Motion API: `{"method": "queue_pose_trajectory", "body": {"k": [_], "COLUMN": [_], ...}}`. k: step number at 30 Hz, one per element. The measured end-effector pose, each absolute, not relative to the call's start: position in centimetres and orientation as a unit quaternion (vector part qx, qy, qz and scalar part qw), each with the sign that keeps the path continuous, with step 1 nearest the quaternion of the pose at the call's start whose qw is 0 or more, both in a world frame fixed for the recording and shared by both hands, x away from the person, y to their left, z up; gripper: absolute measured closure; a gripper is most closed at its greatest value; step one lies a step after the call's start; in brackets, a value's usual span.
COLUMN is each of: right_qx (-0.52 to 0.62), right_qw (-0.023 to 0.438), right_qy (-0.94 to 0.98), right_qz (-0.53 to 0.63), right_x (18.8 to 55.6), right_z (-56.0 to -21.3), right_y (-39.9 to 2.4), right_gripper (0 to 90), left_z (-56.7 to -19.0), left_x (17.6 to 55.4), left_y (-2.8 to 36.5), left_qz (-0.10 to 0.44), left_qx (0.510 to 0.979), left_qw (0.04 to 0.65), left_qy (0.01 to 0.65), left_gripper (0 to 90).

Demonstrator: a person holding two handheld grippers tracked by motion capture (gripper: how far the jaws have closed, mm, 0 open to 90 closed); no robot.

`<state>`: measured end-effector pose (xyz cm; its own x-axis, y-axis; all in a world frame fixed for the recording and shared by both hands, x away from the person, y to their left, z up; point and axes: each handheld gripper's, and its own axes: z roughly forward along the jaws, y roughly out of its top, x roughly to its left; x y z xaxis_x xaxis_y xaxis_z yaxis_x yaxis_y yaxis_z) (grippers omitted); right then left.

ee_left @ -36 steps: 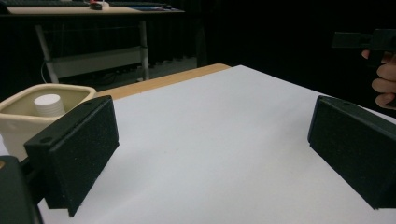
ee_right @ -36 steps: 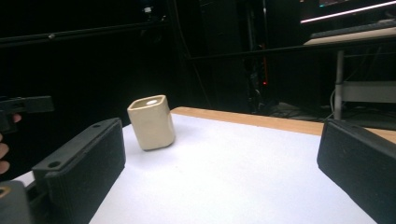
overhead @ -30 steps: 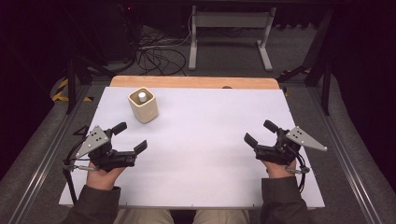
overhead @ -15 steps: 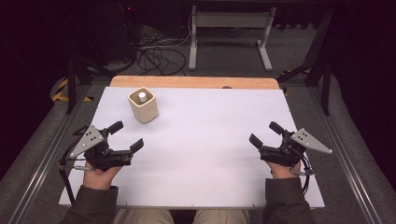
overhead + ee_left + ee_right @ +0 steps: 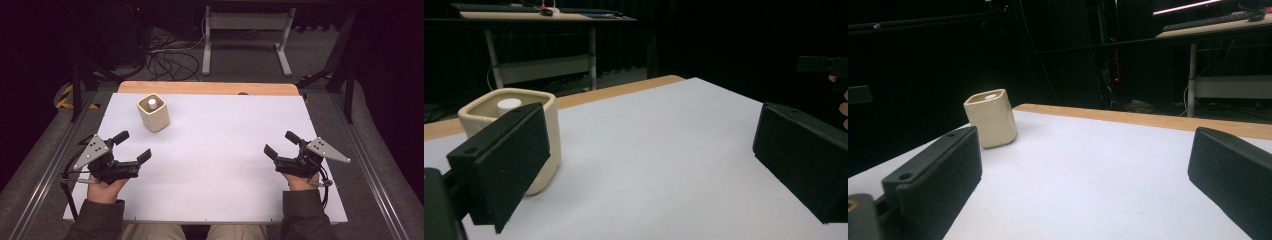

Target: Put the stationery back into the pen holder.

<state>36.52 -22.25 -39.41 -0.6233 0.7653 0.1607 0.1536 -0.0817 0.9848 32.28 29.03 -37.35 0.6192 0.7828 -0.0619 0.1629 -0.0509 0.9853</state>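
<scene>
A cream square cup stands upright on the far left of the white table top, with a small white cylinder inside it. My left gripper rests near the front left, open and holding nothing, a short way in front of the cup. My right gripper sits at the front right, also open, far from the cup. In the left gripper view the cup is close behind the left jaw, with the cylinder at its rim. The right gripper view has the cup farther off at the left.
A wooden strip borders the table's far edge. Beyond it are cables on the floor and a metal desk frame. Dark rails run along both sides of the table.
My left gripper has drifted a little to the left and my right one slightly to the right. Both stay open and the cup has not moved.
</scene>
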Motion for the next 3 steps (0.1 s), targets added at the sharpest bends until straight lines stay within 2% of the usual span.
{"method": "queue_pose_trajectory", "body": {"k": [3], "right_qx": [0.364], "right_qw": [0.237], "right_qy": [0.639], "right_qz": [0.634], "right_x": [36.66], "right_z": [-39.58], "right_y": [-22.16], "right_gripper": [0.9], "left_z": [-37.37], "left_x": [32.26], "left_y": [28.96], "left_qz": [0.264], "left_qx": [0.678], "left_qw": [0.592], "left_qy": [0.348], "left_gripper": [2.4]}}
